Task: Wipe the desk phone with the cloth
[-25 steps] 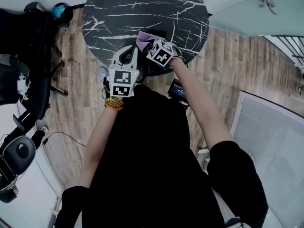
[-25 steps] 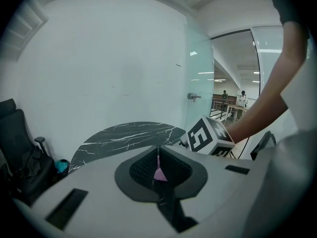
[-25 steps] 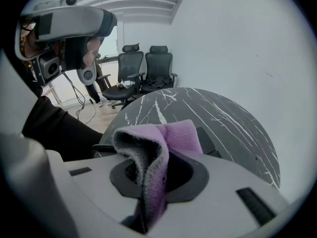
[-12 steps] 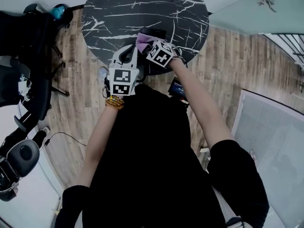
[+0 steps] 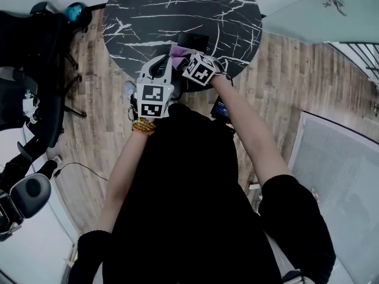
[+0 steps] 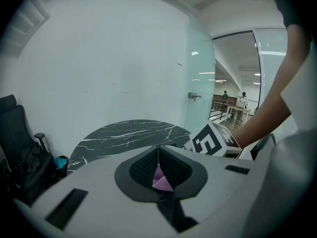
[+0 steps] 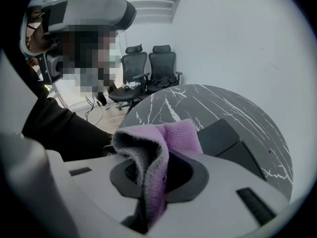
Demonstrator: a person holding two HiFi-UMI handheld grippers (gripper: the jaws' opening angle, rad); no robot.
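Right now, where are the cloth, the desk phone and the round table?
cloth (image 7: pixel 181 135): right gripper view, on the purple fold at its upper right.
desk phone (image 7: pixel 224 135): right gripper view, on its dark top face.
table (image 5: pixel 177 7): head view, on a bare part of the marbled top.

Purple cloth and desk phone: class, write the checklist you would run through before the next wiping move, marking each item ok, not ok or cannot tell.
1. Right gripper shut on the purple cloth: ok.
2. Cloth bulges past the jaws, leaving a free pad to wipe with: ok.
3. Desk phone lies just beyond the cloth, on the marble table: ok.
4. Cloth touching the phone: cannot tell.
5. Left gripper free of the cloth: not ok, its jaws are together with a purple sliver between them.
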